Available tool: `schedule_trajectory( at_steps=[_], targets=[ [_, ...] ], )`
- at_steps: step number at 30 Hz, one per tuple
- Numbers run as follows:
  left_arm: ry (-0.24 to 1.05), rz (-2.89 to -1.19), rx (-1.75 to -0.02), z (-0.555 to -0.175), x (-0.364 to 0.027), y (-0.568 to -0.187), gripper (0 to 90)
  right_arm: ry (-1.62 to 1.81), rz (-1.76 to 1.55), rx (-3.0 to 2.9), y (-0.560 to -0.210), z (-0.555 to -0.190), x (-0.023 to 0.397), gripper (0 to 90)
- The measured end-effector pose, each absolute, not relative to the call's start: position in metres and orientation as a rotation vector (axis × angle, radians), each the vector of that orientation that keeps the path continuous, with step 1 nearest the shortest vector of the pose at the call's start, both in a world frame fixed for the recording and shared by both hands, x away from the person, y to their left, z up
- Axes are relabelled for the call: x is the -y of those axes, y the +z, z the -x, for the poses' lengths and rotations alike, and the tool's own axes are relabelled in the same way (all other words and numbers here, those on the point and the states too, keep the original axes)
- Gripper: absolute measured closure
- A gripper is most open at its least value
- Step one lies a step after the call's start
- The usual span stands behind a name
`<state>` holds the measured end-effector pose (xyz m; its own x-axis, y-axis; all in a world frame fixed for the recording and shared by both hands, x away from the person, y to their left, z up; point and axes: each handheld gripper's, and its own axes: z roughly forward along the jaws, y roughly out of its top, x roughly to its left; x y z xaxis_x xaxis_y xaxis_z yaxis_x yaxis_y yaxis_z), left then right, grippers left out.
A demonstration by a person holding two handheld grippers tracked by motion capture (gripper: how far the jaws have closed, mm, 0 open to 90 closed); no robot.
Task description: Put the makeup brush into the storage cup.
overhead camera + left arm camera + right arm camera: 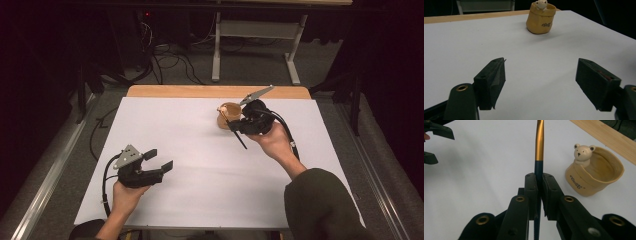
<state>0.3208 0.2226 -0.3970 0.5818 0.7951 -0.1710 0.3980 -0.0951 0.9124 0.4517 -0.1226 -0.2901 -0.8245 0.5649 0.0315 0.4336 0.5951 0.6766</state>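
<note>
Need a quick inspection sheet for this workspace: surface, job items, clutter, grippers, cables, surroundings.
Surface: white sheet over a wooden table, wood showing at the far edge.
Job's things: tan cup with a bear figure on its rim, upright, empty; dark pen with gold upper section.
Clutter: nothing seen.
Grippers: left hand-held gripper open, low over the sheet, holding nothing; right hand-held gripper shut on the pen, beside the cup.
Cables: one trails from each gripper; a tangle on the floor beyond the table.
Surroundings: dark room, grey carpet, white table frame behind.
</note>
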Motion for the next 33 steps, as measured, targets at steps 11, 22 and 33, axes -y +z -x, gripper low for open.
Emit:
schedule_trajectory(
  at_steps=[11, 22, 33],
  targets=[
    [0.450, -1.708, -0.996, -0.321, -0.223, -0.397, 24.4, 1.047, -0.841, -2.622, -0.285, -0.459, 0.118, 85.0],
    [0.450, -1.710, -0.996, -0.320, -0.223, -0.397, 24.4, 1.049, -0.854, -2.609, -0.284, -0.470, 0.114, 85.0],
    [0.449, -1.711, -0.993, -0.320, -0.224, -0.397, 24.4, 1.027, -0.883, -2.596, -0.284, -0.482, 0.112, 85.0]
  ],
)
